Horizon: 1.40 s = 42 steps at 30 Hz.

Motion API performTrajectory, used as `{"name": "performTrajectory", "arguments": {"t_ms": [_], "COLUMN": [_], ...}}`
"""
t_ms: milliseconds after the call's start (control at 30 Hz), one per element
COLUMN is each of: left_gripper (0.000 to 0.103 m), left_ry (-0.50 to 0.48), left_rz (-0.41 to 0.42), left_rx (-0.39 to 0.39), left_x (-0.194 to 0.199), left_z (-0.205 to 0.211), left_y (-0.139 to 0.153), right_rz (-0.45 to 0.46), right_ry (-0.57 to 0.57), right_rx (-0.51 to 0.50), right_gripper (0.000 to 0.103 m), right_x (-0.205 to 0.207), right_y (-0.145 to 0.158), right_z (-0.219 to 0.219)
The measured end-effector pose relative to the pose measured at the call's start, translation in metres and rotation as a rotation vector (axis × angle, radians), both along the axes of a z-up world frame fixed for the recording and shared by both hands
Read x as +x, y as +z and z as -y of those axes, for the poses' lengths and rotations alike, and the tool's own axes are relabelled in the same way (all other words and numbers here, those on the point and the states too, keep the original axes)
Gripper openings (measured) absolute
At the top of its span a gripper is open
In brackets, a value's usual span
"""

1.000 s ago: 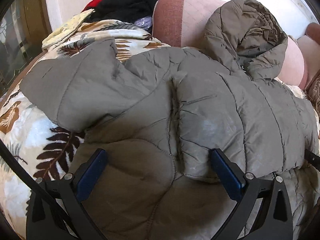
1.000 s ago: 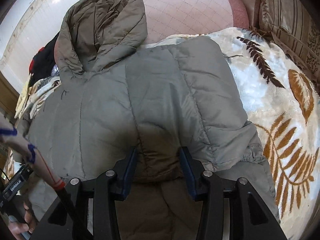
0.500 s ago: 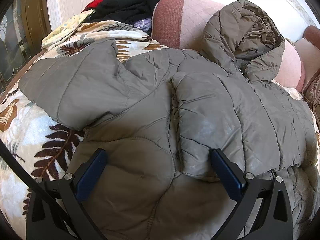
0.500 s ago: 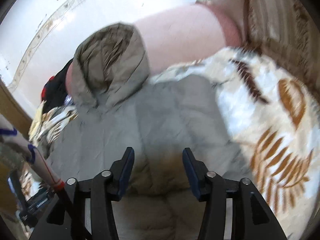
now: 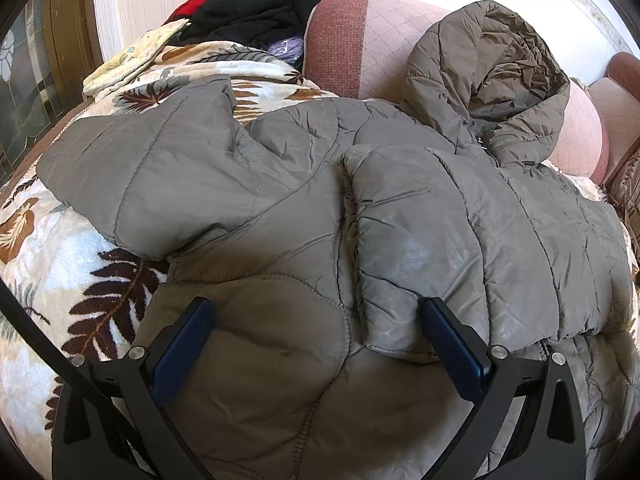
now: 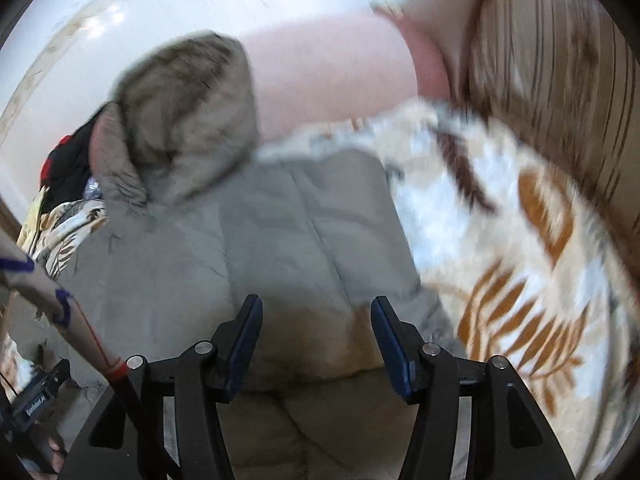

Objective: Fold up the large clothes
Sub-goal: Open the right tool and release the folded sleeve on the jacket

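A grey-olive hooded puffer jacket (image 5: pixel 400 208) lies on a leaf-print blanket (image 5: pixel 60 264). Its hood (image 5: pixel 488 76) rests against a pink cushion. One sleeve (image 5: pixel 152 172) spreads to the left; the other sleeve (image 5: pixel 440 248) is folded across the body. My left gripper (image 5: pixel 316 312) is wide open and empty, just above the jacket's lower part. In the right wrist view the jacket (image 6: pixel 248 240) looks blurred. My right gripper (image 6: pixel 316 312) is open and empty above the folded sleeve's cuff end.
Pink cushions (image 5: pixel 360 44) line the back. A pile of dark and red clothes (image 5: pixel 256 16) lies at the far left. A striped cushion (image 6: pixel 560 92) stands at the right. The left hand-held gripper's body (image 6: pixel 36 400) shows at the right view's lower left.
My right gripper opened, let go of the folded sleeve and pulled back and up, with the view blurring. My left gripper stayed open and hardly moved.
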<state>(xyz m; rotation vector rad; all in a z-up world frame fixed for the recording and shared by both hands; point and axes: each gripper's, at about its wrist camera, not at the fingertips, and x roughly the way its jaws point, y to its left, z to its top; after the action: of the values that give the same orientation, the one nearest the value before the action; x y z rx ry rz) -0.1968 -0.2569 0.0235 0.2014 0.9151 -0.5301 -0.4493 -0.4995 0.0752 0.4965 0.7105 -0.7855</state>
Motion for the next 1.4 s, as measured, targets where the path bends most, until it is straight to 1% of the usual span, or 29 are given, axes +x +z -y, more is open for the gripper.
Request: {"name": "performTrajectory", "arguments": {"t_ms": [67,133,200,267,333,400,467,533,600,767,833,933,1000,1100,1267,1400], "left_gripper": [0.103,0.103,0.103,0.103,0.103,0.103,0.103,0.103,0.103,0.103,0.103,0.103,0.103,0.103,0.103,0.103], "left_ry": [0.0,0.0,0.0,0.0,0.0,0.0,0.0,0.003,0.005,0.033,0.051,0.114,0.171,0.283,0.45,0.544], "left_rz": [0.001,0.0,0.0,0.0,0.0,0.0,0.001,0.005,0.007,0.046,0.056,0.053,0.041,0.004,-0.08,-0.086], "left_rx": [0.0,0.001,0.0,0.0,0.0,0.0,-0.004,-0.025,-0.062,-0.169,-0.183,-0.192,-0.216,-0.272,-0.361,-0.402], "left_x": [0.0,0.0,0.0,0.0,0.0,0.0,0.0,0.0,0.001,0.006,0.014,0.037,0.055,0.091,0.15,0.185], "left_z": [0.0,0.0,0.0,0.0,0.0,0.0,0.0,-0.003,-0.006,-0.025,-0.034,-0.055,-0.076,-0.119,-0.196,-0.241], "left_y": [0.0,0.0,0.0,0.0,0.0,0.0,0.001,0.005,0.012,0.042,0.048,0.055,0.057,0.056,0.04,0.031], "right_rz": [0.015,0.036,0.003,-0.032,-0.079,-0.109,-0.114,-0.118,-0.131,-0.153,-0.155,-0.16,-0.164,-0.168,-0.176,-0.188], "right_ry": [0.038,0.107,0.18,0.211,0.256,0.255,0.257,0.259,0.265,0.269,0.268,0.269,0.269,0.271,0.273,0.272], "right_rx": [-0.048,-0.043,-0.011,0.015,0.078,0.099,0.111,0.103,0.087,0.067,0.067,0.066,0.064,0.063,0.061,0.052], "right_gripper": [0.061,0.061,0.061,0.061,0.061,0.062,0.064,0.065,0.067,0.068,0.07,0.071,0.072,0.073,0.074,0.075], "right_x": [0.005,0.014,0.029,0.035,0.044,0.045,0.045,0.046,0.046,0.051,0.05,0.05,0.05,0.049,0.049,0.052], "right_y": [0.012,0.009,-0.004,-0.016,-0.034,-0.044,-0.048,-0.049,-0.05,-0.05,-0.05,-0.05,-0.05,-0.051,-0.052,-0.053], "right_z": [-0.013,-0.025,-0.032,-0.038,-0.039,-0.04,-0.039,-0.04,-0.042,-0.046,-0.047,-0.047,-0.048,-0.049,-0.05,-0.052]}}
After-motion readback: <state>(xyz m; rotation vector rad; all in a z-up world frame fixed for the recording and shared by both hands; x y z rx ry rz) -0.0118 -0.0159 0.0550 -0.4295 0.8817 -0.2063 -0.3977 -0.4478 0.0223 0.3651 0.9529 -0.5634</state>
